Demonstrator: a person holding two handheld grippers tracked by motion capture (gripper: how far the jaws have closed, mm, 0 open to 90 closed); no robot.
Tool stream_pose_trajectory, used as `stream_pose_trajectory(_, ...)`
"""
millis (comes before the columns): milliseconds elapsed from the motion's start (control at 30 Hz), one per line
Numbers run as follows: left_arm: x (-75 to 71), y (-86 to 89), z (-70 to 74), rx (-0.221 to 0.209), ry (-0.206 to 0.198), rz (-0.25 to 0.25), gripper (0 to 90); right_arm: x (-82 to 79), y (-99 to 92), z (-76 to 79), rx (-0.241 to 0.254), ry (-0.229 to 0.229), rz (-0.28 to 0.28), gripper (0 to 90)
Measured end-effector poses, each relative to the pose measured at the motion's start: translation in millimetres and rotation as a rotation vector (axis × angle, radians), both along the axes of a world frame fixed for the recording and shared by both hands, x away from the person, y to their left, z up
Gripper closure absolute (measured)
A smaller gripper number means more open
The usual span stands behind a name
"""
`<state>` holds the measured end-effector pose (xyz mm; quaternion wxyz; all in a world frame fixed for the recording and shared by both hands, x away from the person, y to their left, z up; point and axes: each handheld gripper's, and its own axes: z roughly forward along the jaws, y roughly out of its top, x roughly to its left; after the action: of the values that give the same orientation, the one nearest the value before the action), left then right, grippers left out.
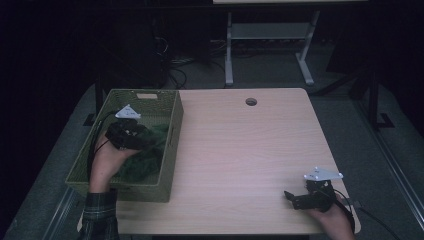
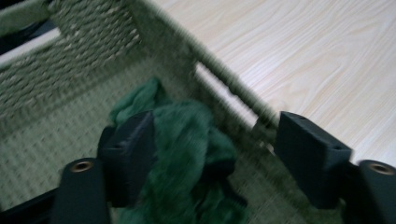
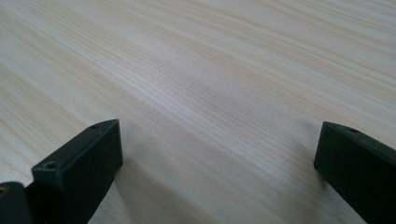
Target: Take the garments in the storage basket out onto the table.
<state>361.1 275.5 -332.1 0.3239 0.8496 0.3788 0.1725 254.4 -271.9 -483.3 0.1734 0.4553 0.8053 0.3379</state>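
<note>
A dark green cloth [image 1: 150,156] lies crumpled in the woven green basket [image 1: 172,142] at the table's left. My left gripper [image 1: 144,138] reaches down into the basket over the cloth. In the left gripper view the cloth [image 2: 182,140] bulges between the jaws of the left gripper [image 2: 217,135]: one pad touches it and the other stands apart, close to the basket wall [image 2: 84,60]. My right gripper [image 1: 292,199] rests low near the table's front right corner. Seen along its own jaws, the right gripper [image 3: 217,140] is open with bare wood between them.
The light wooden table [image 1: 240,145] has a round cable hole [image 1: 251,102] near its far edge. Beyond the table stand a white desk frame [image 1: 270,35] and cables on a dark floor. The basket's right wall [image 2: 233,93] runs beside the left gripper.
</note>
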Motion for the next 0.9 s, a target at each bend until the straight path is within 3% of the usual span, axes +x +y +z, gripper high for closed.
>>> stream_pose_trajectory(400, -2.0, 16.1, -14.7, 0.077, 0.05, 0.028, 45.0, 0.0, -0.1, 0.0, 0.0, 0.0, 0.001, 0.8)
stream_pose_trajectory(633, 0.4, 23.8, -27.4, 0.101, 0.103, 0.05, 47.7, 0.0, 0.0, 0.0, 0.0, 0.0, 0.0, 0.8)
stream_pose_trajectory(900, 7.0, 23.7, -42.5, 0.145, 0.165, 0.038, 48.8, -0.3, -0.2, 0.1, -0.001, 0.001, 0.001, 0.8)
